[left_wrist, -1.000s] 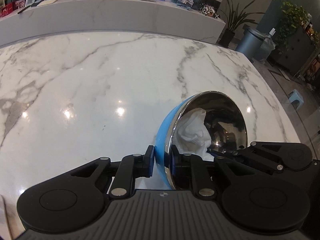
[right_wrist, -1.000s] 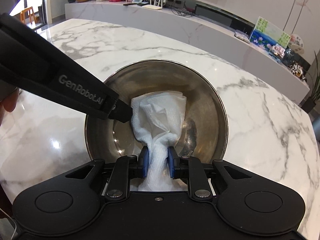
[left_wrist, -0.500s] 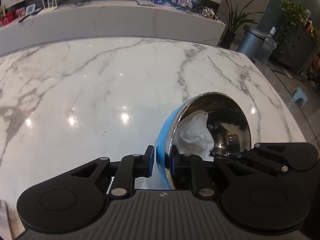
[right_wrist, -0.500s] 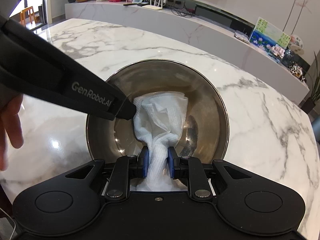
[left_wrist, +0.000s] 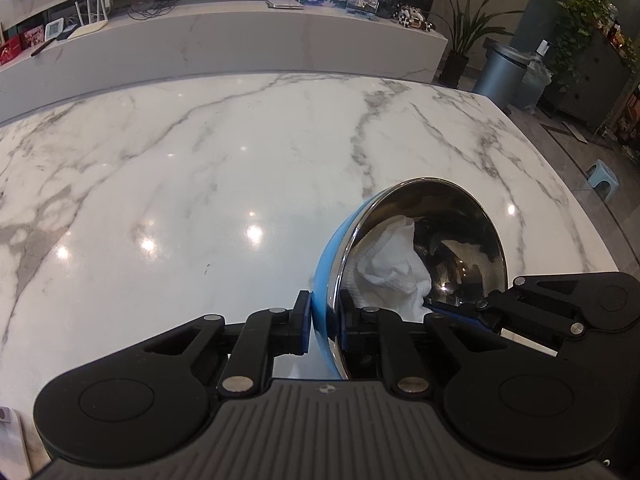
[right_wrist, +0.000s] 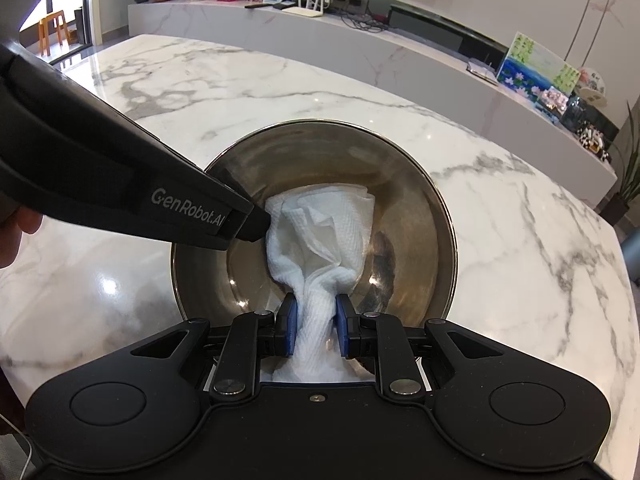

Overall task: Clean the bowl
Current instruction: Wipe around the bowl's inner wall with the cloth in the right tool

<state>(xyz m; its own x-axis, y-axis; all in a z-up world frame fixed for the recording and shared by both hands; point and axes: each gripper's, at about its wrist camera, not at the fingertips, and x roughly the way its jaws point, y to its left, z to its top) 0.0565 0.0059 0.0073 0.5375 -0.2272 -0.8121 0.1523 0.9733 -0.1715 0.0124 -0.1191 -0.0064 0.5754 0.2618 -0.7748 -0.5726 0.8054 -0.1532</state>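
Note:
A bowl, blue outside and shiny steel inside, stands tilted on its side on the marble table. My left gripper clamps its near rim, one pad outside and one inside, and its jaws are closing tighter on it. In the right wrist view the bowl opens toward me, and the left gripper reaches in over its left rim. My right gripper is shut on a crumpled white paper towel that presses against the bowl's inner wall. The left wrist view also shows the towel.
A long marble counter with a router, pictures and small items runs behind the table. Past the table's right edge are a grey bin, potted plants and a blue stool on the floor. A person's hand shows at the left edge.
The towel's wad has shifted slightly inside the bowl. The bowl and both grips stay as they were.

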